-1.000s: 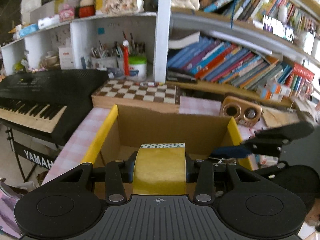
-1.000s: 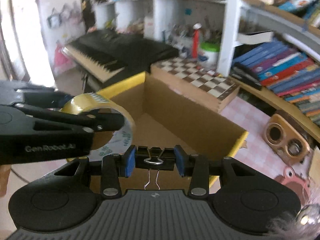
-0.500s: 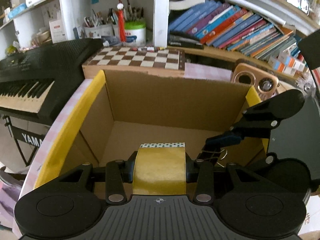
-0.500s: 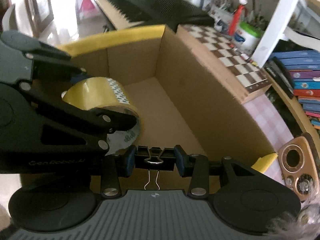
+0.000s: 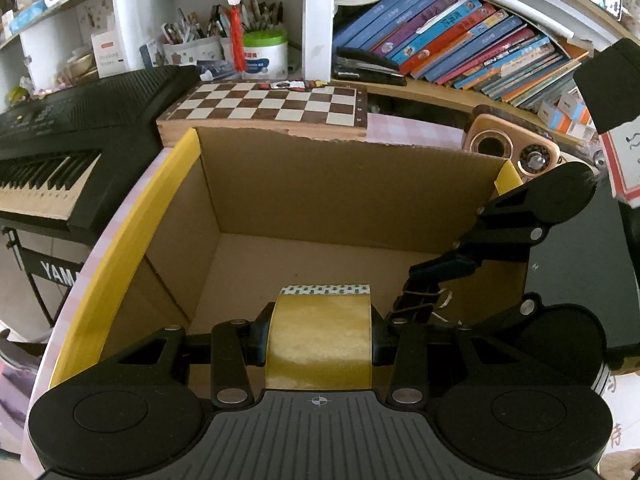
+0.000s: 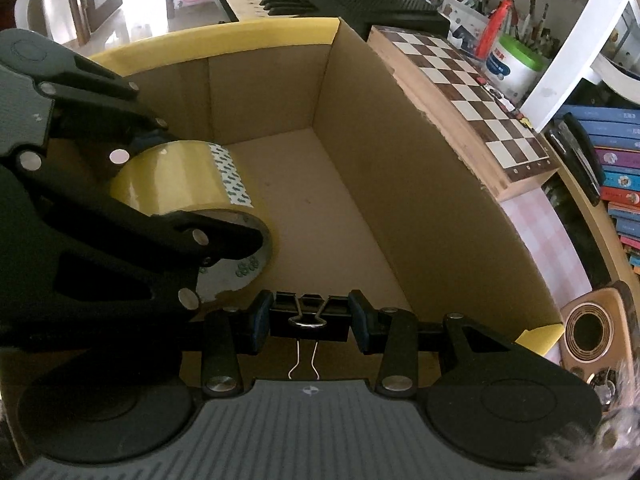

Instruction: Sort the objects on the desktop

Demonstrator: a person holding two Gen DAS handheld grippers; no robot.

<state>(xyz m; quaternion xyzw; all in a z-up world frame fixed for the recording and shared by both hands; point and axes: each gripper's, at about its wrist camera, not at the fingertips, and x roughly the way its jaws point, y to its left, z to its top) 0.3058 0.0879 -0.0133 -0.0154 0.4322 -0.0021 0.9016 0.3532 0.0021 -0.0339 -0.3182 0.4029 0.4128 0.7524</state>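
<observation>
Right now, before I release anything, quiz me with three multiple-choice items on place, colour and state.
1. Where does the wooden chessboard lie?
A inside the box
B behind the open brown cardboard box
C on the keyboard

2. What colour is the roll of packing tape?
A yellow
B red
C white

3. What is the right gripper doing?
A hanging open
B shut on the black metal binder clip
C shut on a pen

Answers: B, the board sits past the box's far wall; A, the left gripper clamps a yellow roll; B, the clip sits pinched between the pads.
</observation>
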